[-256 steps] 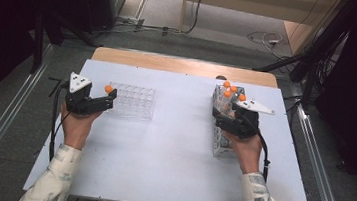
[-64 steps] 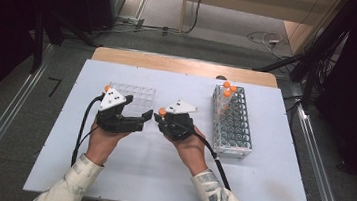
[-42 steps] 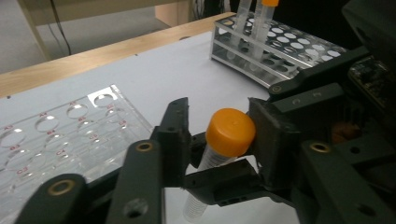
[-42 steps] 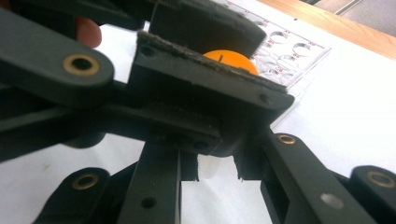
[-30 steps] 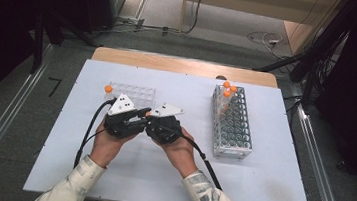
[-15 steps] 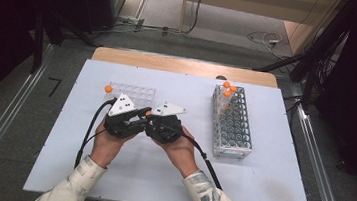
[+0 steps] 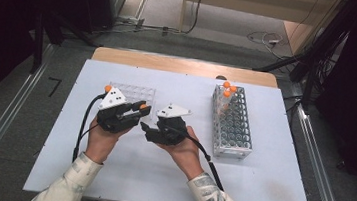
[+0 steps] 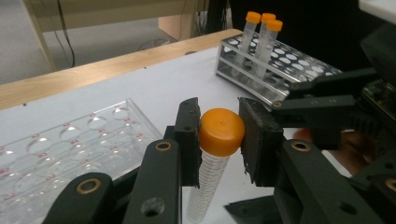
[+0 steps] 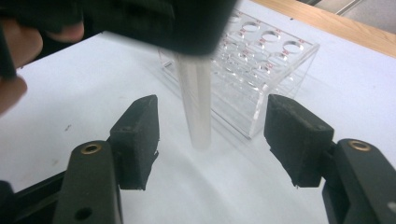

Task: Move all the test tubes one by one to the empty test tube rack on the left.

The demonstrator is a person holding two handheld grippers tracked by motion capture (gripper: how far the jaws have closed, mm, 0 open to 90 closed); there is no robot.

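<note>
A clear tube with an orange cap (image 8: 222, 131) hangs upright over the white table. My left gripper (image 8: 219, 121) is shut on that cap, and in the high view the cap (image 7: 143, 108) sits at the tips of the left gripper (image 7: 139, 111). My right gripper (image 9: 212, 126) faces it from the right. Its jaws have just been opening and now stand wide on either side of the tube's lower body (image 9: 196, 102), with the pads off it. In the high view the right gripper (image 7: 147, 129) is almost tip to tip with the left one.
A clear plastic rack (image 7: 132, 93) stands just behind the grippers, with one orange-capped tube (image 7: 108, 88) at its left corner. A metal rack (image 7: 232, 121) to the right holds three capped tubes (image 7: 227, 90) at its far end. The table's wooden back edge (image 7: 180, 64) lies beyond.
Both hands came from the two racks to the table's middle. The tube the right gripper carried is now gripped by its cap in the left gripper. Over the last second the hands stayed put.
</note>
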